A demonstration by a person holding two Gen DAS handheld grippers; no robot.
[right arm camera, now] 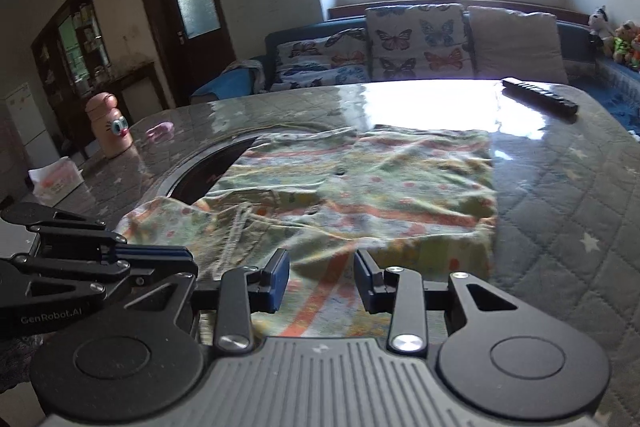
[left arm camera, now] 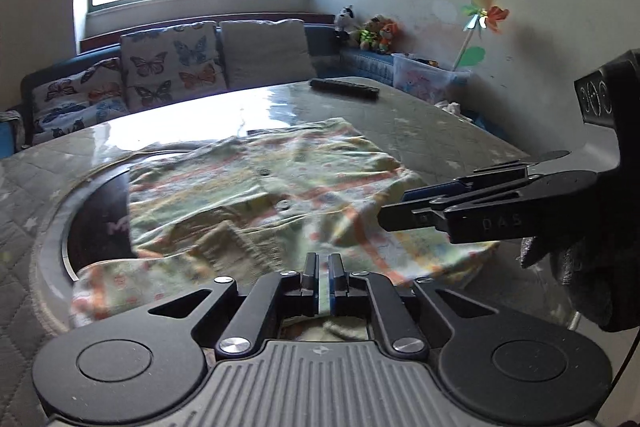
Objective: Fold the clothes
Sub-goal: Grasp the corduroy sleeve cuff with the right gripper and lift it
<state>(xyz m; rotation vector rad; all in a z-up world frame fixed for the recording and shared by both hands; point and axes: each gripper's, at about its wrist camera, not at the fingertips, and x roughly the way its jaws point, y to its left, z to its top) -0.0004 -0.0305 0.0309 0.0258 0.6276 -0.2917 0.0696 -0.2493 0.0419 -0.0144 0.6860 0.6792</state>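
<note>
A small green and yellow patterned garment with orange stripes and buttons lies spread on the table; it also shows in the right wrist view. My left gripper is shut on the garment's near edge, cloth pinched between its fingers. My right gripper is open just above the near hem, its fingers apart over an orange stripe. In the left wrist view the right gripper comes in from the right over the garment's right side. In the right wrist view the left gripper is at the lower left.
The table has a quilted cover under glass and a round dark inset partly under the garment. A black remote lies at the far side. A pink bottle and a tissue pack stand at left. A sofa with butterfly cushions is behind.
</note>
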